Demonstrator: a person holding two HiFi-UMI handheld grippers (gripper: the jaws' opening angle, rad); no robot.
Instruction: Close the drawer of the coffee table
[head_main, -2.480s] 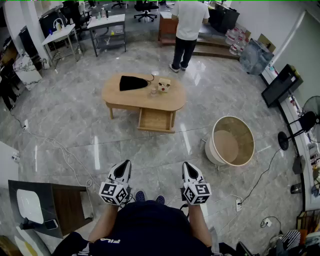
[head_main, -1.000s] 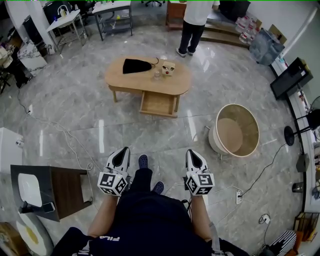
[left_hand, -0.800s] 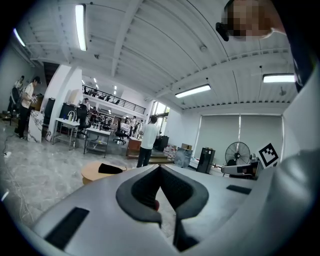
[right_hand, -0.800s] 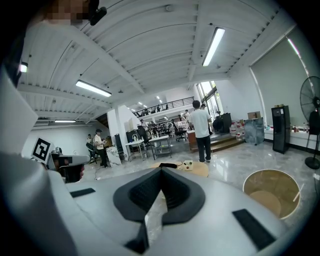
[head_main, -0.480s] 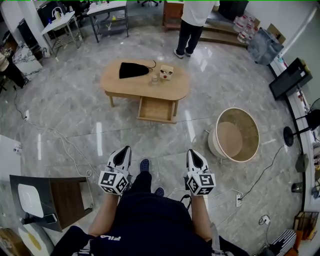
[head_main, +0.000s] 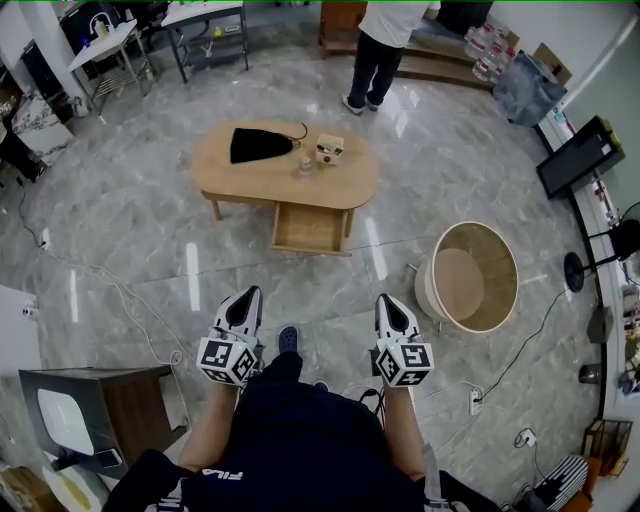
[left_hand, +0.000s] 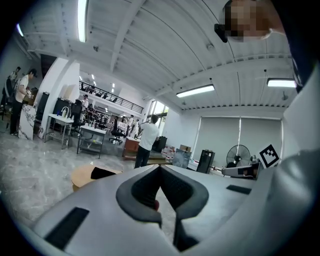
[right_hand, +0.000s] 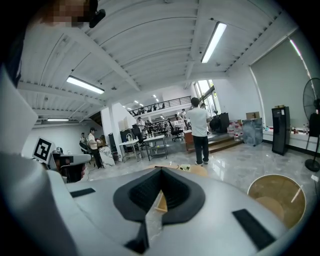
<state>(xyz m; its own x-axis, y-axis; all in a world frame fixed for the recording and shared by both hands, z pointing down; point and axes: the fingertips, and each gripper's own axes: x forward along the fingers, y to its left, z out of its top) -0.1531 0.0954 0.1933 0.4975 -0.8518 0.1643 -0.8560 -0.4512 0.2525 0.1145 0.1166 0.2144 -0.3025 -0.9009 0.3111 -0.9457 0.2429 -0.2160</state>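
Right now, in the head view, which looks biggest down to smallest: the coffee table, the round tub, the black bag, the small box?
Largest to smallest:
1. coffee table
2. round tub, somewhat nearer the camera, which may flatter it
3. black bag
4. small box

The top edge cuts off the person (head_main: 385, 40); the table's (head_main: 255, 178) box (head_main: 329, 149), perhaps cardboard, is too small to tell.

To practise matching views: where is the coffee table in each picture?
Head view: coffee table upper centre, drawer open.
Left gripper view: coffee table lower left.
Right gripper view: coffee table a thin sliver, just right of centre.
Shared landmark: person in white shirt standing beyond it.
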